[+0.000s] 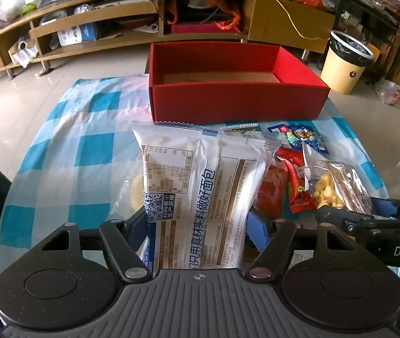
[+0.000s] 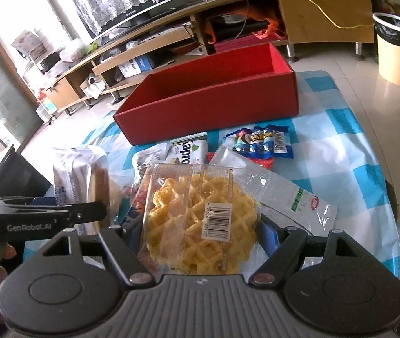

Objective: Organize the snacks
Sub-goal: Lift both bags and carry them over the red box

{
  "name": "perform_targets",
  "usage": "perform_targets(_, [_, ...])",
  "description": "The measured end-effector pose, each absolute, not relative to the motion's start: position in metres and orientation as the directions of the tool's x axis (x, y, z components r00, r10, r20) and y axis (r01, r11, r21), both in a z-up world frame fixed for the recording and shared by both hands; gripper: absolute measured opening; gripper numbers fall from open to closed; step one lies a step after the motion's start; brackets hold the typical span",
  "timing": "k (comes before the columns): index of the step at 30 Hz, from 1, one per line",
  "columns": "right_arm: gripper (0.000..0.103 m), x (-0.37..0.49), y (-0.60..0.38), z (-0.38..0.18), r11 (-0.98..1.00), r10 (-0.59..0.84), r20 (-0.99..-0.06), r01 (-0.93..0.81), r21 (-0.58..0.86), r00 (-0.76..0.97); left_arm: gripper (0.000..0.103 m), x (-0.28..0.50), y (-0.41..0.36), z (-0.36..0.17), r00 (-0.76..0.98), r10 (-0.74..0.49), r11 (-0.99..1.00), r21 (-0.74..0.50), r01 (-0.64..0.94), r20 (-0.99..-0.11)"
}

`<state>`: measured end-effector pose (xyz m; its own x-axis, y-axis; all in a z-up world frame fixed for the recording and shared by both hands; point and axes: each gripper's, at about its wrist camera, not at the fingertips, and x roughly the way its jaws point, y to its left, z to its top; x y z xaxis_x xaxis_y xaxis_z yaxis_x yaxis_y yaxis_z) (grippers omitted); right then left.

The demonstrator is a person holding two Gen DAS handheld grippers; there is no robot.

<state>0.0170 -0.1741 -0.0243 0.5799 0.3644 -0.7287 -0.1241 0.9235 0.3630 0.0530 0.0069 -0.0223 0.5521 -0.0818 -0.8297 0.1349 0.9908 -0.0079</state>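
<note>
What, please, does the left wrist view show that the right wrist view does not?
Only the left wrist view: the white bread packet's printed back between the left tongs. Only the right: the clear-wrapped yellow waffle's barcode label between the right tongs. Both: the open red cardboard box, the blue-checked tablecloth, the cream waste bin.

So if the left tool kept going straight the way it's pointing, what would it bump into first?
Probably the near wall of the red box. The left tool carries a white bread packet, whose top edge would likely touch first, though depth is unclear.
</note>
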Motion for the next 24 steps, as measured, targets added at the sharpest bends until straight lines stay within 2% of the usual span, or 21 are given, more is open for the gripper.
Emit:
perform_targets(5, [0.074, 0.016, -0.171, -0.028, 0.923, 0.37, -0.733, -0.134, 0.362, 0.571, 0.077, 0.054, 0.005, -0.039, 0.517, -0.068, 0.99, 0.006, 0.14, -0.853])
perform_targets(12, [0.074, 0.018, -0.171, -0.034, 0.919, 0.379, -0.733, -0.138, 0.369, 0.565, 0.093, 0.051, 0.001, -0.052, 0.5, -0.019, 0.986, 0.068, 0.155, -0.866])
perform_targets(17, [0.074, 0.017, -0.173, -0.035, 0.917, 0.383, -0.73, -0.136, 0.375, 0.566, 0.096, 0.046, 0.003, -0.067, 0.449, 0.005, 0.985, 0.083, 0.154, -0.894])
perform_targets(18, [0.074, 0.017, -0.173, -0.035, 0.916, 0.384, -0.73, -0.135, 0.377, 0.566, 0.093, 0.046, 0.003, -0.07, 0.439, 0.009, 0.984, 0.085, 0.154, -0.899])
perform_targets(20, [0.074, 0.017, -0.174, -0.035, 0.916, 0.384, -0.727, -0.135, 0.379, 0.568, 0.079, 0.044, 0.003, -0.073, 0.42, 0.0, 0.985, 0.073, 0.157, -0.908])
perform_targets(24, [0.074, 0.014, -0.176, -0.032, 0.915, 0.384, -0.722, -0.134, 0.38, 0.576, 0.076, 0.04, 0.005, -0.067, 0.426, 0.015, 0.988, 0.078, 0.131, -0.905])
